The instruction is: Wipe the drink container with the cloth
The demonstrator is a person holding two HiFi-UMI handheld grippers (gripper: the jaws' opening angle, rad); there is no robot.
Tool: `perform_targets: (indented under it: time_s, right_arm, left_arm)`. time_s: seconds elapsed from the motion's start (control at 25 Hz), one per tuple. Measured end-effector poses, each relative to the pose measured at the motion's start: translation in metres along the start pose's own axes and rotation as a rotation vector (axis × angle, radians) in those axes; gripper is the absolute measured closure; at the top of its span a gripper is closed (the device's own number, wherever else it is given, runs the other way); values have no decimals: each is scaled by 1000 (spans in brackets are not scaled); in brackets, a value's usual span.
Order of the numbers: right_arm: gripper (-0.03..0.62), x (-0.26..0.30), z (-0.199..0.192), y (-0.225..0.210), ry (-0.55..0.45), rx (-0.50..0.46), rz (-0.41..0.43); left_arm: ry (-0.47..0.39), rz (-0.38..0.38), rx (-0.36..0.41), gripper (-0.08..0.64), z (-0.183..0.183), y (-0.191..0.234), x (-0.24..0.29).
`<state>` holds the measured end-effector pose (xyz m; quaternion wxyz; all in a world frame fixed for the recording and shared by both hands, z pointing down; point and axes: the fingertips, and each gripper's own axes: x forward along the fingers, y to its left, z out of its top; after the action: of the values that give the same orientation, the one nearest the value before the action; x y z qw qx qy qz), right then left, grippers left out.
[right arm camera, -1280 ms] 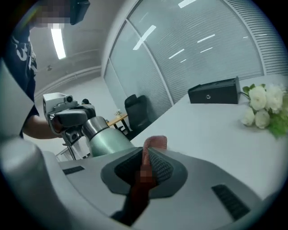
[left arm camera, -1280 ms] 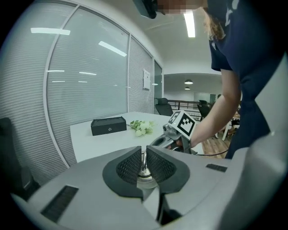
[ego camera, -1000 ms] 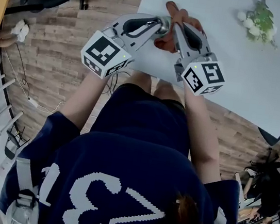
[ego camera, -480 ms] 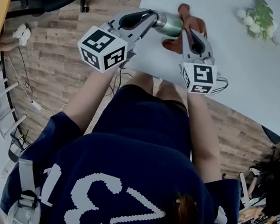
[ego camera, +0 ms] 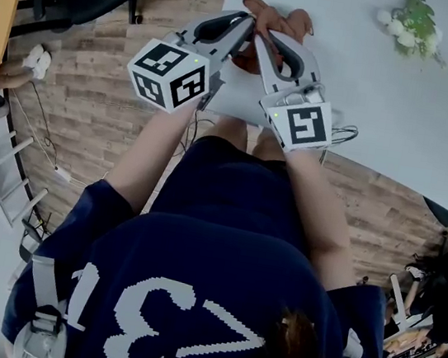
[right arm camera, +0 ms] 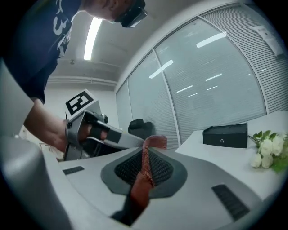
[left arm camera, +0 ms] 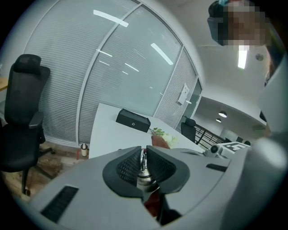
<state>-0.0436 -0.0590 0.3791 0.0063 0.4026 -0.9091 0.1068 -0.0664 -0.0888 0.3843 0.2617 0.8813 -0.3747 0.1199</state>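
Rust-red woven cloth (right arm camera: 143,175), silver drink container (left arm camera: 143,179), white table (ego camera: 371,88).

Both forearms reach fwd from your torso, L forearm (ego camera: 145,158) and R forearm (ego camera: 313,208) angling inward so the two grippers meet nose to nose.

L gripper (ego camera: 249,23): L marker cube (ego camera: 173,75) is nearest you and the body slants up-right in head view. Jaws are closed to a narrow gap, pads clamped on the metal top of the drink container (left arm camera: 143,180).

R gripper (ego camera: 260,41): R marker cube (ego camera: 299,125) is nearest you and the body slants up-left. Jaws are pinched tight on a fold of the cloth (right arm camera: 145,175), which sticks out past the tips.

Tips of both grippers sit just beside each other. In R gripper view your L hand (right arm camera: 50,130) wraps the L gripper's handle.
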Motion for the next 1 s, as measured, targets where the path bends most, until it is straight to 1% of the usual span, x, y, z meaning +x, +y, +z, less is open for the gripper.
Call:
perform_targets:
  time_s: [0.12, 0.2, 0.32, 0.4, 0.48, 0.6, 0.68, 0.76, 0.8, 0.88, 0.96, 1.0]
  right_arm:
    - [549, -16, -27, -15, 71, -39, -47]
    - [549, -29, -52, -29, 151, -66, -84]
    - [549, -45, -93, -49, 286, -60, -138]
    - [549, -49, -102, -49, 319, -68, -148]
    - [549, -44, -92, -42, 292, -67, -140]
    - [549, -31, -54, -26, 177, -60, -110]
    - [549, -18, -24, -11, 92, -76, -63]
    - [549, -7, -3, 2, 37, -112, -16]
    - [549, -4, 0, 5, 28, -134, -8]
    - [549, -5, -7, 2, 41, -164, -20]
    - [549, -16, -27, -9, 93, -178, -53]
    - [549, -23, -41, -16, 142, -186, -73]
  left_arm:
    - [4, 0, -6, 517, -1, 1, -1]
    - [-1, 0, -24, 515, -1, 2, -1]
    - [-6, -1, -53, 515, 1, 4, 1]
    - [-13, -10, -74, 515, 2, 3, 3]
    - [-18, -8, -81, 515, 3, 3, 3]
    - [-8, 3, -74, 515, 3, 2, 5]
    - [1, 2, -73, 515, 4, 1, 7]
    - [5, 3, -70, 515, 5, 0, 9]
    - [6, 7, -70, 515, 5, 0, 9]
    - [4, 10, -85, 517, 6, 2, 9]
    - [5, 10, -95, 515, 6, 4, 9]
    - [6, 10, -97, 517, 6, 4, 9]
